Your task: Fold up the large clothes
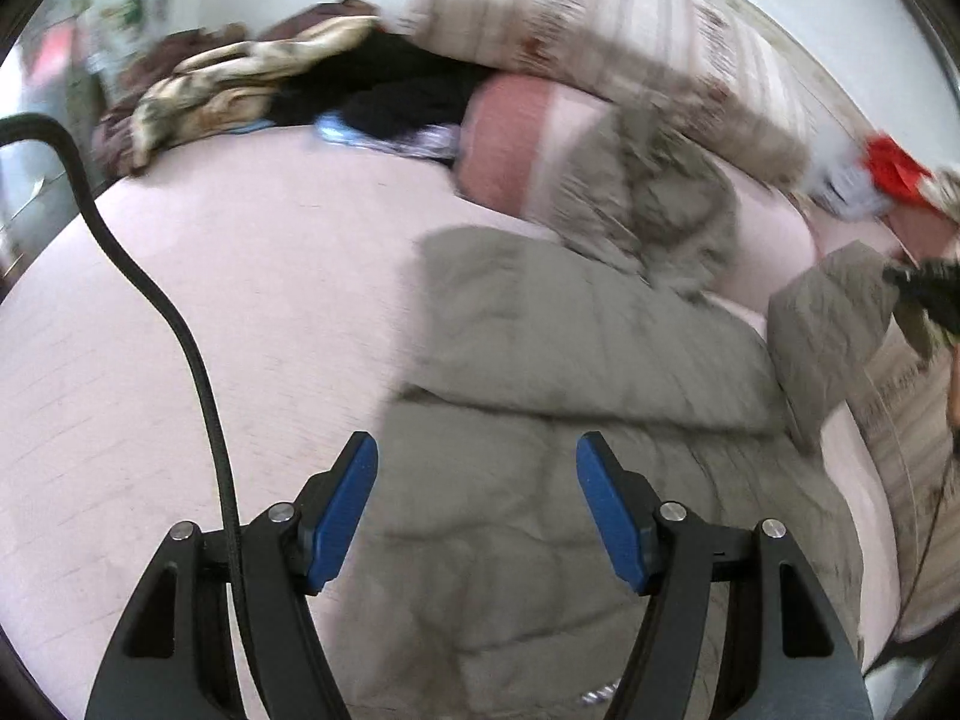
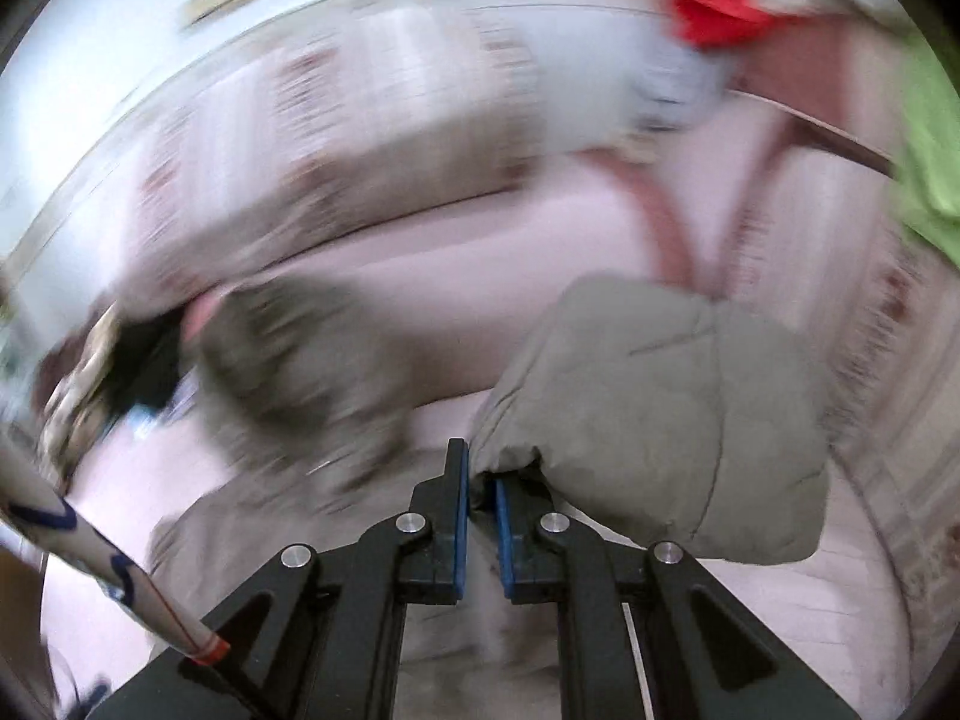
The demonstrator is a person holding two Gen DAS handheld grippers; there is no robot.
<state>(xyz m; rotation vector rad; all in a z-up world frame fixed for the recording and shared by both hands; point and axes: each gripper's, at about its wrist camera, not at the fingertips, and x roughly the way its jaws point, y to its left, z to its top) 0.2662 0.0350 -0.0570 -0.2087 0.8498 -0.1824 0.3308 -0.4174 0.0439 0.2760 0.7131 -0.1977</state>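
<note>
A heap of mixed clothes (image 1: 252, 84), patterned cream and black, lies along the far left edge of the pink bed (image 1: 180, 312), with a striped quilt (image 1: 600, 18) bunched at the far edge beside it. The left gripper (image 1: 477, 510) hangs above the near part of the bed with its blue pads spread apart and nothing between them, and a black cable (image 1: 180, 330) runs past its left finger. The grey-green padded coat (image 1: 570, 372) lies spread across the middle of the bed, its fur-trimmed hood (image 1: 654, 204) toward the far edge. At the coat's right side, the right gripper (image 2: 480, 498) is clenched on the cuff of its sleeve (image 2: 660, 420) and holds it raised off the bed. A red item (image 1: 894, 165) sits blurred near the far right corner.
</note>
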